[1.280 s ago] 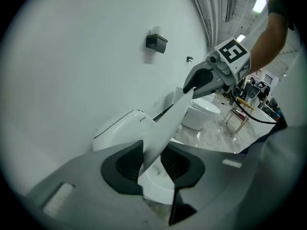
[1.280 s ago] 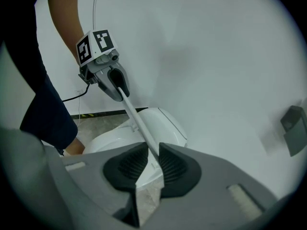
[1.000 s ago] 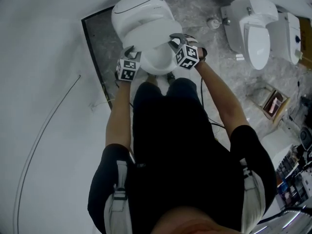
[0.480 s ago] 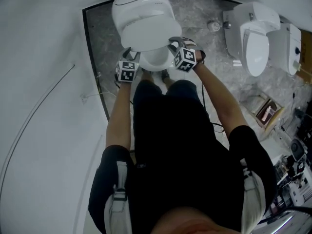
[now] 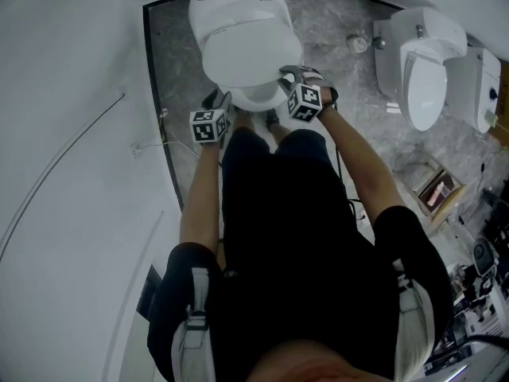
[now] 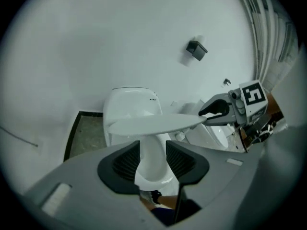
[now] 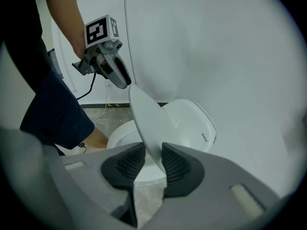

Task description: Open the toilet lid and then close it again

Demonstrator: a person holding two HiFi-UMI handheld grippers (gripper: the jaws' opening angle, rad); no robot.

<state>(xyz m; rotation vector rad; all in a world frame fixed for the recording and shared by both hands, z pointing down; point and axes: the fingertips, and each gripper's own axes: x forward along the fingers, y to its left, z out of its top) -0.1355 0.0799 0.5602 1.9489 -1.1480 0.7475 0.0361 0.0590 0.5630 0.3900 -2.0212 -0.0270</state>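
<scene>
In the head view a person stands over a white toilet (image 5: 256,100) at the top centre of the frame, on a grey marbled floor (image 5: 175,62). The lid (image 5: 248,46) is part raised and hides most of the bowl, with only the front rim showing below it. The left gripper (image 5: 219,102) is at the lid's lower left edge and the right gripper (image 5: 283,76) at its lower right edge. In the left gripper view the jaws stand apart and have just been opening. Nothing is pinched between them: the bowl's front shows through the gap, and the lid (image 6: 153,123) lies edge-on as a flat band above the jaw tips. At that band's right end the right gripper (image 6: 212,112) has its dark jaws over the rim. In the right gripper view the lid (image 7: 146,116) slants from the upper centre down into the gap between the jaws. These have just been opening a little, yet they sit against both its faces and hold the rim. The left gripper (image 7: 122,80) shows at the upper left of that view, its tip just beside the lid's far edge; whether it touches I cannot tell. A second toilet (image 5: 421,62) stands at the upper right of the head view, and a thin cable (image 5: 64,165) curves along the left.
</scene>
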